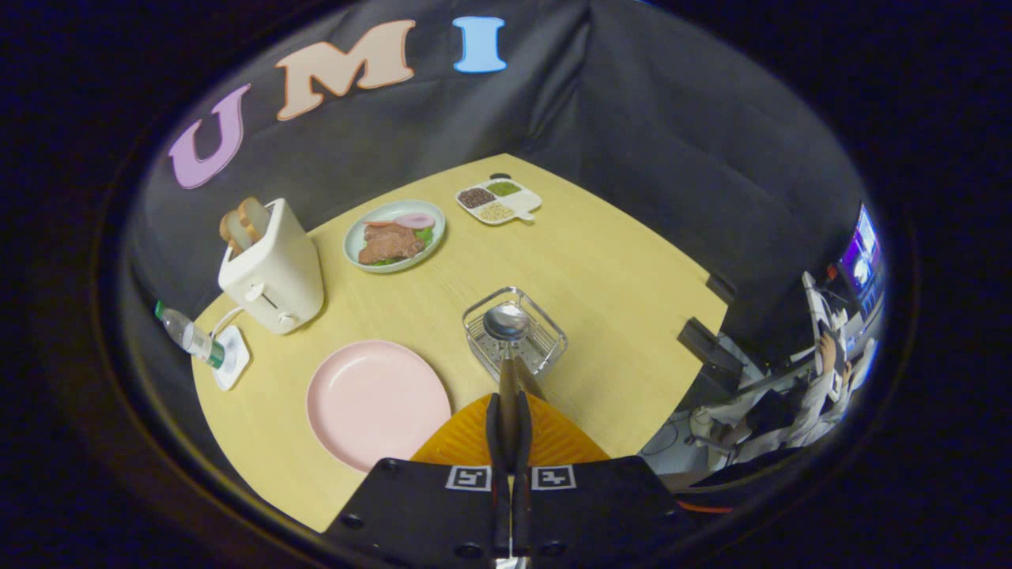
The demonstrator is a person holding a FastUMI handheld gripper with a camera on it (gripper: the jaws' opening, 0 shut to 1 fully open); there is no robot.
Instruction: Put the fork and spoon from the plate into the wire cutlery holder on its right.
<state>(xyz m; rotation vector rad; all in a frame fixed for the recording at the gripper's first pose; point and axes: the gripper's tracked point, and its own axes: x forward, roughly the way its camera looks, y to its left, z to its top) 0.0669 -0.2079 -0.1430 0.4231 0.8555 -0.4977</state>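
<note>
The shiny metal spoon (pixel 507 322) hung bowl-down over the square wire cutlery holder (pixel 549 345), its handle pinched between the gripper (pixel 510 395)'s nearly closed fingers. The round pink plate (pixel 375 401) lay bare just beside. Best lowered straight, released only once inside.

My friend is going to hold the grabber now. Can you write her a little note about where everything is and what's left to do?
Gripper: jaws closed on the spoon handle, with the spoon bowl-end over the wire cutlery holder.
Pink plate: beside the holder, nothing on it.
Fork: I can't make it out among the holder's wires, so check it.
Done: the spoon is off the plate and at the holder.
Left: lower the spoon in, open the jaws, pull back, then confirm the fork is in too.
</note>
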